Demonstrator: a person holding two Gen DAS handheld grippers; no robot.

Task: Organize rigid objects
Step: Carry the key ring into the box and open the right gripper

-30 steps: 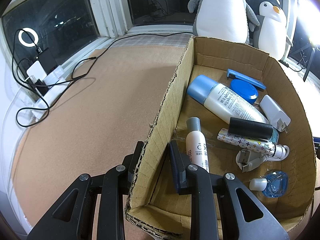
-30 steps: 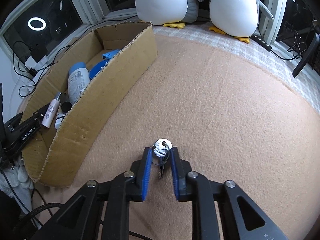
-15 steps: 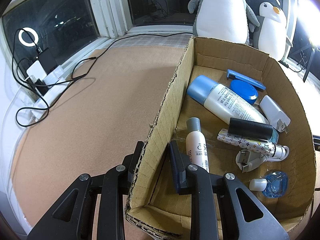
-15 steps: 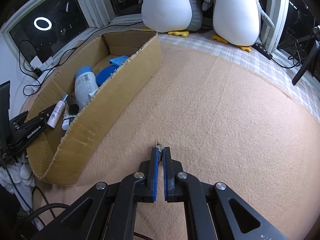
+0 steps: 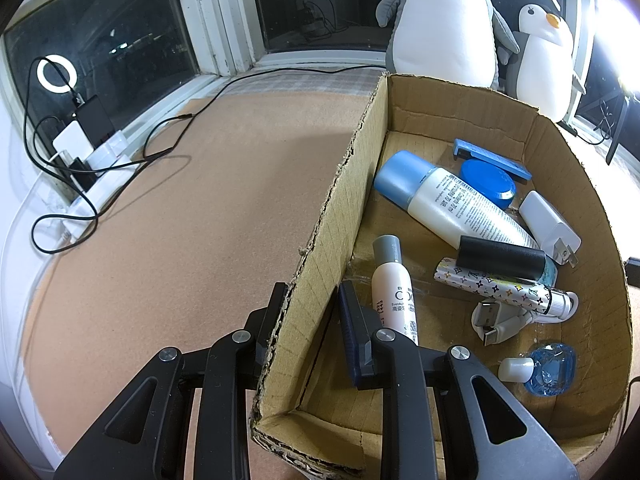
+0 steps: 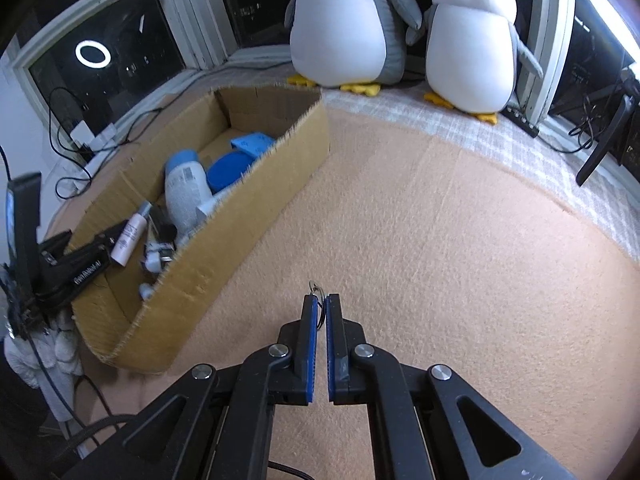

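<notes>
My right gripper [image 6: 318,300] is shut on a small bunch of keys [image 6: 316,289]; only the key ring shows past the blue pads, held above the tan carpet. The cardboard box [image 6: 256,196] lies to its left. In the left wrist view the box [image 5: 320,240] holds a white bottle with a blue cap [image 5: 444,200], a small white bottle [image 5: 392,292], a blue lid [image 5: 486,176], a white plug [image 5: 550,228], a patterned tube [image 5: 500,286] and other small items. My left gripper [image 5: 310,300] stands open astride the box's left wall, one finger outside and one inside.
Two plush penguins [image 6: 468,36] sit on the checked blanket by the window, beyond the box. Black cables and chargers [image 5: 80,144] lie along the left windowsill. A dark stand [image 6: 604,140] leans at the far right.
The right gripper closed on the keys and lifted them off the carpet, rising and moving back. The left gripper and the box stayed still.
</notes>
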